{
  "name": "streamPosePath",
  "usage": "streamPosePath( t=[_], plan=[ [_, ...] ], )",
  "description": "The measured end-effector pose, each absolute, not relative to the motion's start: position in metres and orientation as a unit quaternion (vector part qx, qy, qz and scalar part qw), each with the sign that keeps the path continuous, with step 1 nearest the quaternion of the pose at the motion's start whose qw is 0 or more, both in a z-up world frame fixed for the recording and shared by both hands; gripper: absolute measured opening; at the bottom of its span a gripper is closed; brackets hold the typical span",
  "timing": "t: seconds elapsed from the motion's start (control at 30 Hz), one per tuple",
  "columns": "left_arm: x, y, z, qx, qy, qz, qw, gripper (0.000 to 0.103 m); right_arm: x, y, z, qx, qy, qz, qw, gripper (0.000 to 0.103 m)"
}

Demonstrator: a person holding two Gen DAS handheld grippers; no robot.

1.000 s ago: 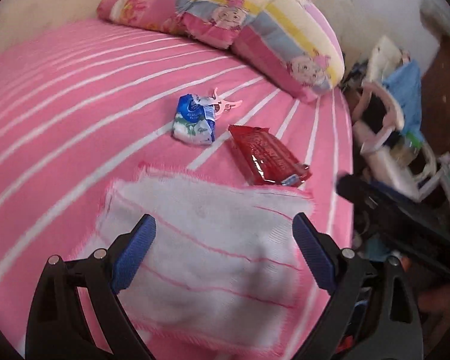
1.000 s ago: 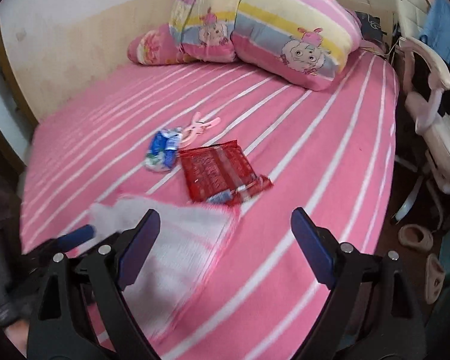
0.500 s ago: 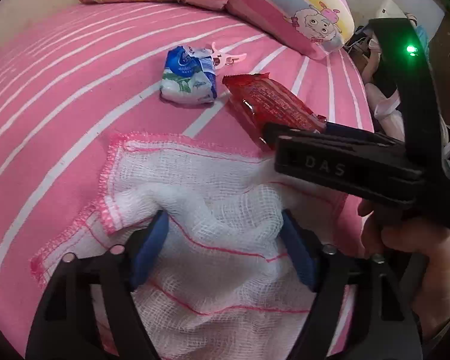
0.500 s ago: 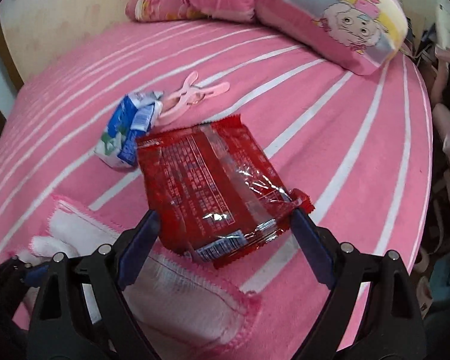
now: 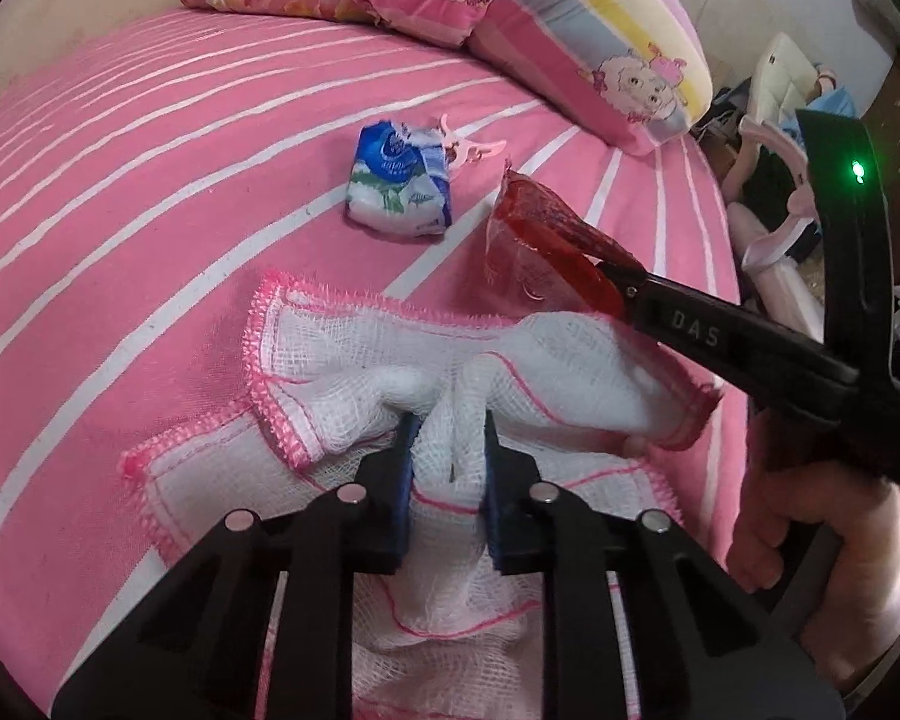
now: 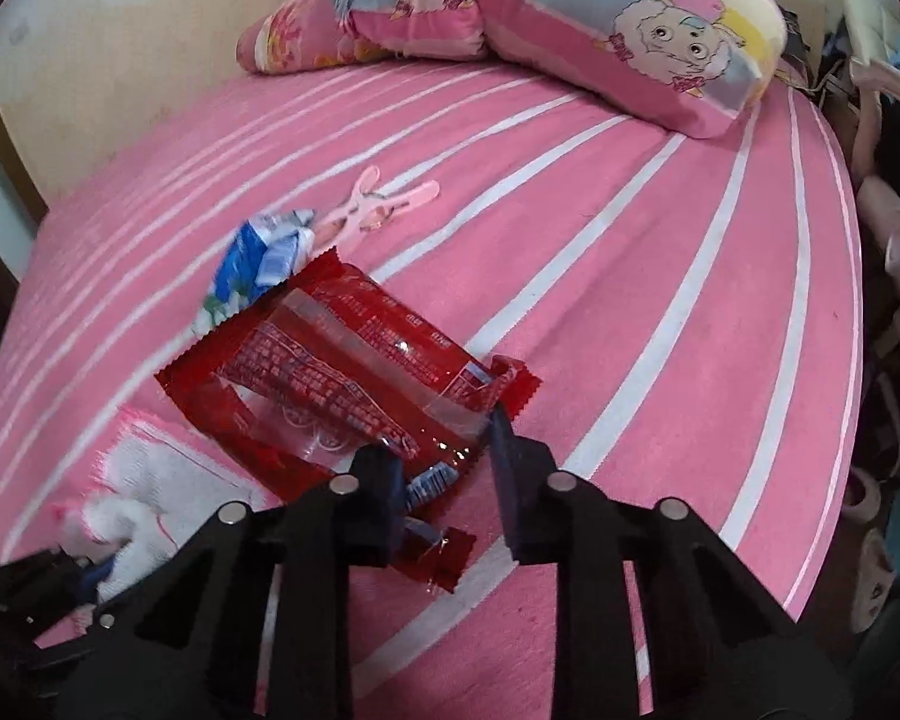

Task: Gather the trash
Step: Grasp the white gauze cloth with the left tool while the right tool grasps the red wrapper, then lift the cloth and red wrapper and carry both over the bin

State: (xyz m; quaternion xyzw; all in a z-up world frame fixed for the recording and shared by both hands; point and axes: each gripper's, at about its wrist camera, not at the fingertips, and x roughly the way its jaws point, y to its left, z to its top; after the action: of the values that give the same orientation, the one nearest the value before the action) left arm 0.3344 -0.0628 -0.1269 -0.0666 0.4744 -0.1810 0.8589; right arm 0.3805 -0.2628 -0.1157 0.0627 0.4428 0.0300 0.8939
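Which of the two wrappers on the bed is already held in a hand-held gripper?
The red wrapper: the right hand-held gripper is shut on its corner. The blue-and-white wrapper lies untouched beside the pink clip.

**Room and background**

Bed [image 6: 660, 312] with pink, white-striped cover fills both views. Cartoon-sheep pillows [image 6: 600, 18] piled at 12 o'clock against the head end. Cream wall [image 6: 108, 48], scuffed, from 9 to 11 o'clock. Pale pink-and-white chair [image 5: 774, 192] with draped clothing at 3 o'clock, beside the bed edge. Light is soft and even.
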Motion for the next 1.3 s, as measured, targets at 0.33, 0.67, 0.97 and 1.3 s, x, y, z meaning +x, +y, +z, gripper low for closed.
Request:
streamPosePath(
  t=[0.33, 0.67, 0.97, 1.3],
  plan=[
    [0.297, -0.049, -0.091, -0.095, 0.419, -0.195, 0.882, 0.016, 0.337, -0.263, -0.083, 0.091, 0.394, 0.053, 0.913, 0.022],
    [0.239, -0.034, -0.062, -0.186, 0.385, -0.188, 0.884, 0.016, 0.263, -0.263, -0.051, 0.114, 0.353, 0.091, 0.924, 0.022],
    [0.174, -0.032, -0.021, -0.221, 0.348, -0.191, 0.891, 0.016, 0.185, -0.275, -0.013, 0.160, 0.322, 0.101, 0.927, 0.022],
    [0.106, -0.056, 0.030, -0.243, 0.311, -0.230, 0.890, 0.016, 0.112, -0.305, 0.030, 0.192, 0.299, 0.098, 0.930, 0.022]
  ],
)
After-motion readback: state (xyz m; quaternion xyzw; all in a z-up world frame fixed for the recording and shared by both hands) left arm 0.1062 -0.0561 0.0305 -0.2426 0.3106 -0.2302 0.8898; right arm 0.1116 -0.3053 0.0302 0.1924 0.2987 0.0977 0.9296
